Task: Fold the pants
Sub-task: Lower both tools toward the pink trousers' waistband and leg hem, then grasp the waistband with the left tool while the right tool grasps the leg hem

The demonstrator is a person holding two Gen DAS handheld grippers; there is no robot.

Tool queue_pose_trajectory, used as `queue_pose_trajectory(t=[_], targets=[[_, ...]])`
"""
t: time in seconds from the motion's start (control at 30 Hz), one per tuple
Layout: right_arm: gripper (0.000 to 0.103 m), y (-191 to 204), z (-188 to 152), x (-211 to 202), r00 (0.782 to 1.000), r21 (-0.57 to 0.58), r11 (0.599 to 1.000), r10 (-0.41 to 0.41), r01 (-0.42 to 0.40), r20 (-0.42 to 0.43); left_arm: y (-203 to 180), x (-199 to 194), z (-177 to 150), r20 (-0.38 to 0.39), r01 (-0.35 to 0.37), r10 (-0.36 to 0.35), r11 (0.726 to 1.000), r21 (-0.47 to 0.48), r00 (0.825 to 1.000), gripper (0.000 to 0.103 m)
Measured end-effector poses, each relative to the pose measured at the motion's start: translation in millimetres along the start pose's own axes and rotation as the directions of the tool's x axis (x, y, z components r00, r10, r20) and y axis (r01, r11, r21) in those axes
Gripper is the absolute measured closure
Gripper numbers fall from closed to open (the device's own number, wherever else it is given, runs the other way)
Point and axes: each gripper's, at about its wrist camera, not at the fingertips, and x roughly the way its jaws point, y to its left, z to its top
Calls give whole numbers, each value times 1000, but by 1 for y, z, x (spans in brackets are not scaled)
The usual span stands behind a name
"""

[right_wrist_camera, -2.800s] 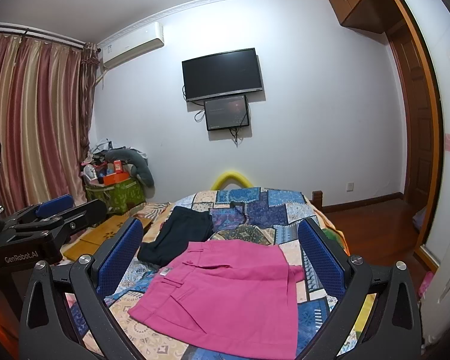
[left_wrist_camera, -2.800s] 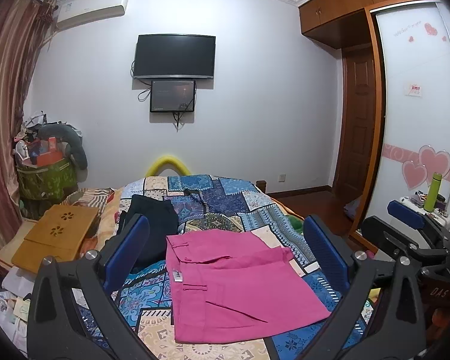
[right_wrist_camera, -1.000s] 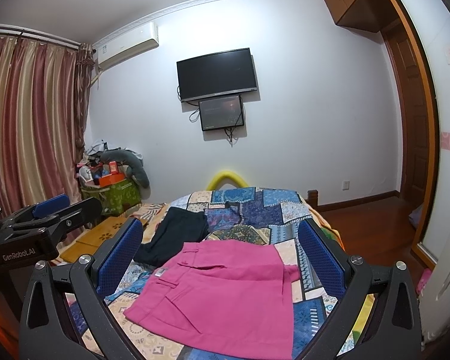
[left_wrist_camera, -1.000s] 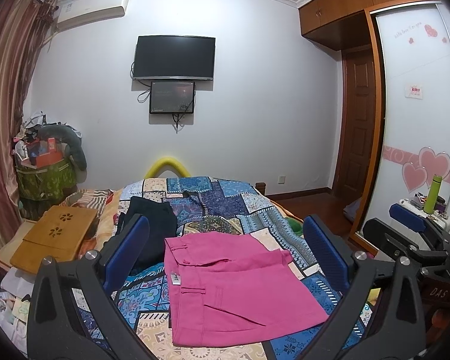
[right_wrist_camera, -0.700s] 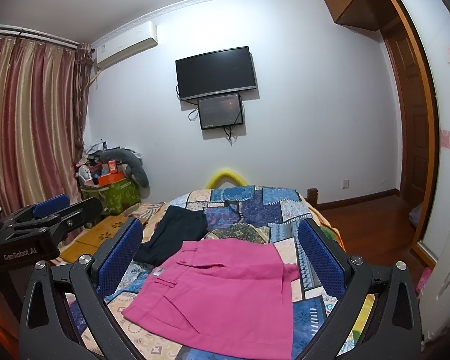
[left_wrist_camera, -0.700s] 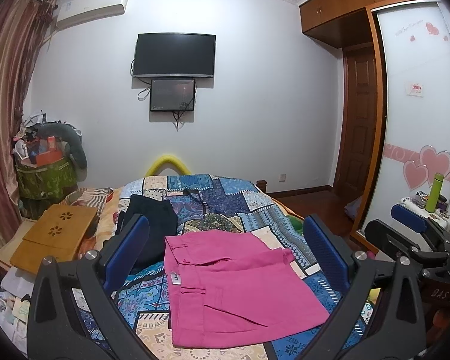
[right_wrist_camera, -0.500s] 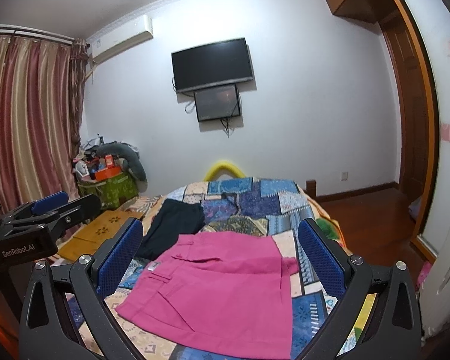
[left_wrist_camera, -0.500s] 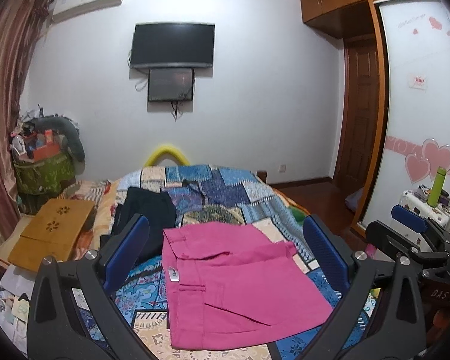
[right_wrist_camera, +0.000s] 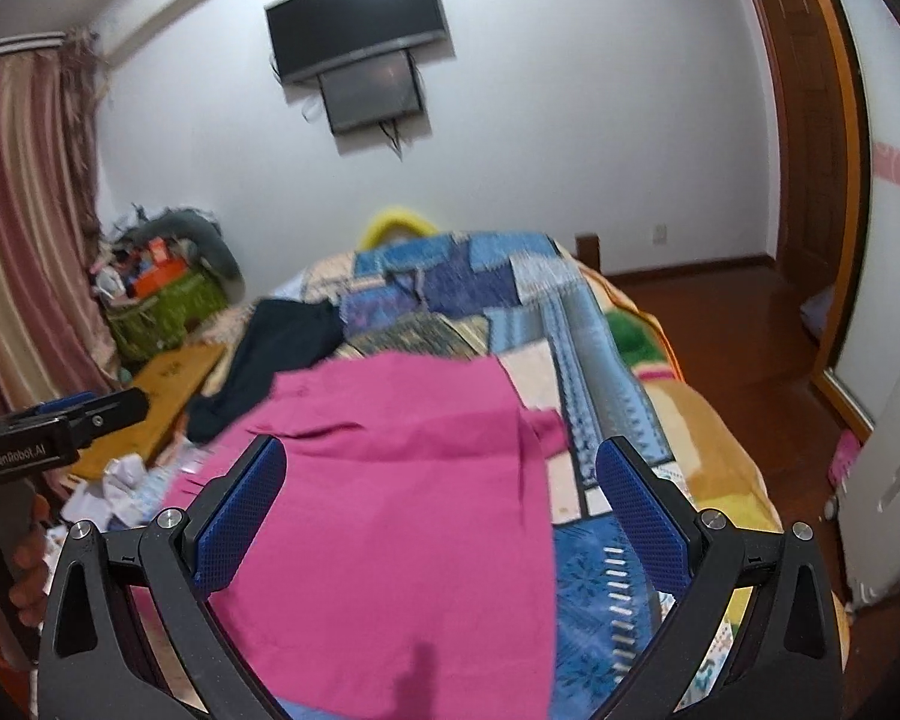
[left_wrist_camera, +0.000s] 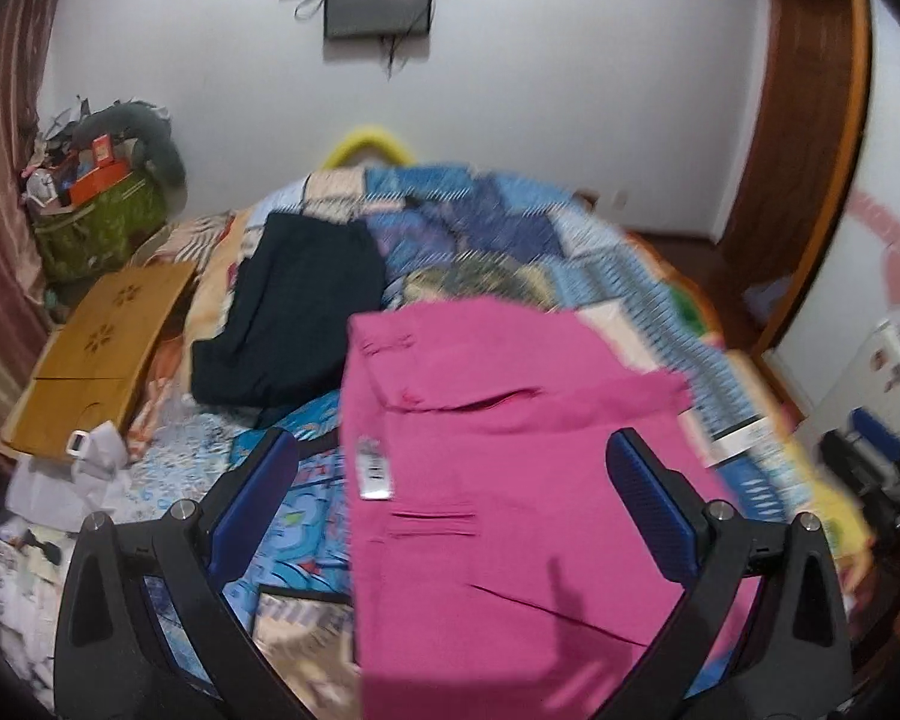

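Pink pants lie folded flat on the patchwork bedspread, waistband to the left with a white tag. They also show in the right wrist view. My left gripper is open and empty, just above the pants' waistband end. My right gripper is open and empty, hovering over the pants' middle. The left gripper also shows at the left edge of the right wrist view. Both views are blurred.
Folded black pants lie on the bed left of the pink pair. A wooden lap tray and papers sit at the bed's left. A green basket stands by the curtain. A wardrobe lines the right wall.
Both grippers have dipped down and forward toward the bed; the pink pants now fill much more of each view. The pants have not moved. Both grippers stay open.
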Motion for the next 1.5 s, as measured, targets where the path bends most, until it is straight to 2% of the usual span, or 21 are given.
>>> queue_pose_trajectory(t=[0.07,0.23,0.37,0.5,0.57,0.67,0.83,0.9,0.97,1.07,1.17,1.2,1.3,1.37,1.4,1.5], targets=[[0,-9,-2,14,999,4,1000,-14,14,-35,5,22,0,-39,-21,22,1000,22,999,0],[0,-31,-5,49,989,27,1000,9,-5,-148,28,66,5,-134,1,-3,1000,-11,991,0],[1,-44,-6,73,979,36,999,27,-20,-204,40,90,12,-166,-39,39,999,6,985,0],[1,-47,-5,92,970,4,1000,31,-31,-243,48,115,14,-228,9,-2,1000,29,974,0],[4,-46,-2,100,965,-23,999,33,-41,-260,50,125,15,-250,21,-10,999,44,968,0],[11,-47,1,115,958,-48,997,46,-62,-284,52,136,16,-295,43,-25,998,54,955,16],[33,-51,5,136,939,-40,994,87,-106,-334,49,146,16,-340,70,-41,995,73,940,47],[39,-50,6,141,936,-56,992,84,-109,-341,46,150,16,-359,95,-64,993,69,931,54],[42,-50,9,144,935,-70,991,81,-112,-344,47,156,15,-392,128,-101,991,44,915,57],[43,-55,13,153,934,-72,991,80,-111,-347,48,166,10,-429,138,-117,990,18,896,58],[43,-56,15,161,932,-96,989,74,-115,-354,52,169,7,-445,153,-147,988,-25,883,58],[47,-56,14,163,929,-100,988,78,-122,-361,54,171,7,-449,162,-166,986,-49,878,58],[63,-56,15,173,912,-83,985,108,-153,-397,63,173,5,-458,221,-263,965,-144,849,77],[72,-56,14,177,901,-70,983,127,-171,-415,65,173,5,-457,227,-280,959,-167,844,84],[79,-56,14,178,898,-70,982,131,-176,-420,66,173,5,-459,236,-292,956,-175,839,95],[95,-55,12,182,893,-80,981,128,-179,-432,71,174,5,-462,237,-307,950,-204,832,99]])
